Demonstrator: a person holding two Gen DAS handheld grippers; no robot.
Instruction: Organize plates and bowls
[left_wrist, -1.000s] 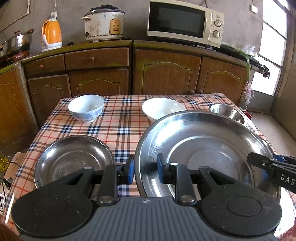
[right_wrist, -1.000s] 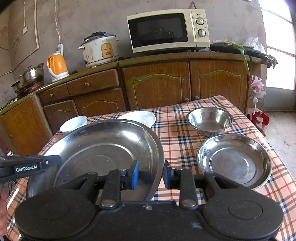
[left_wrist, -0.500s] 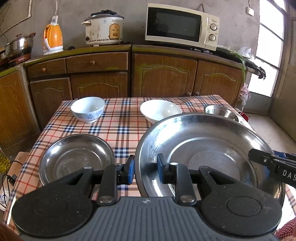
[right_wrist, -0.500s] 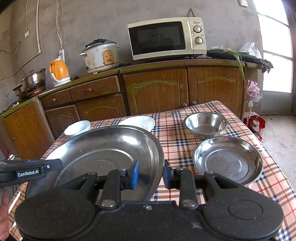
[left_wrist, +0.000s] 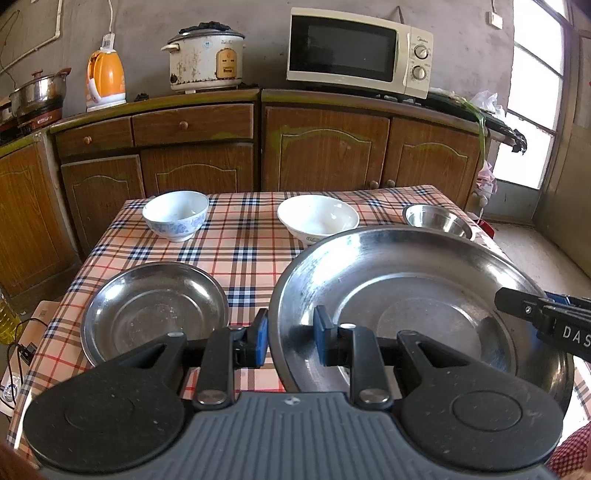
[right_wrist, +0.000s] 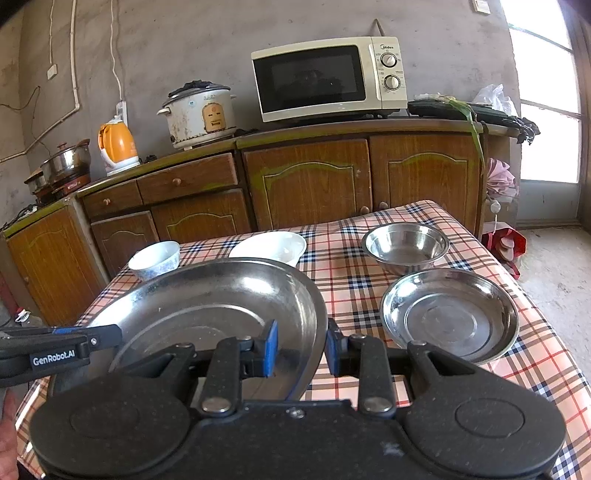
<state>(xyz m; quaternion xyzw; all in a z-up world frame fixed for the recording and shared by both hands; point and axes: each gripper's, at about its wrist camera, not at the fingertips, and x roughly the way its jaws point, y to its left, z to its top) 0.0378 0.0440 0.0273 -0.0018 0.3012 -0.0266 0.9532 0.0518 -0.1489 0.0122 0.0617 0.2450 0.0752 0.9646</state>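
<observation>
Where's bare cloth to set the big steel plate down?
Bare patches: middle of the cloth between the blue-patterned bowl, white bowl and left small plate; also before the steel bowl. Right side is crowded by the right small plate.

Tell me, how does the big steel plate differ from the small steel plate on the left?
The big plate is far wider than the small plate. The big plate is held at both rims, by the left gripper and the right gripper; the small plate lies untouched on the checked tablecloth. The big plate hides part of the white bowl; the small plate covers nothing. Both are round, shiny steel and empty.
</observation>
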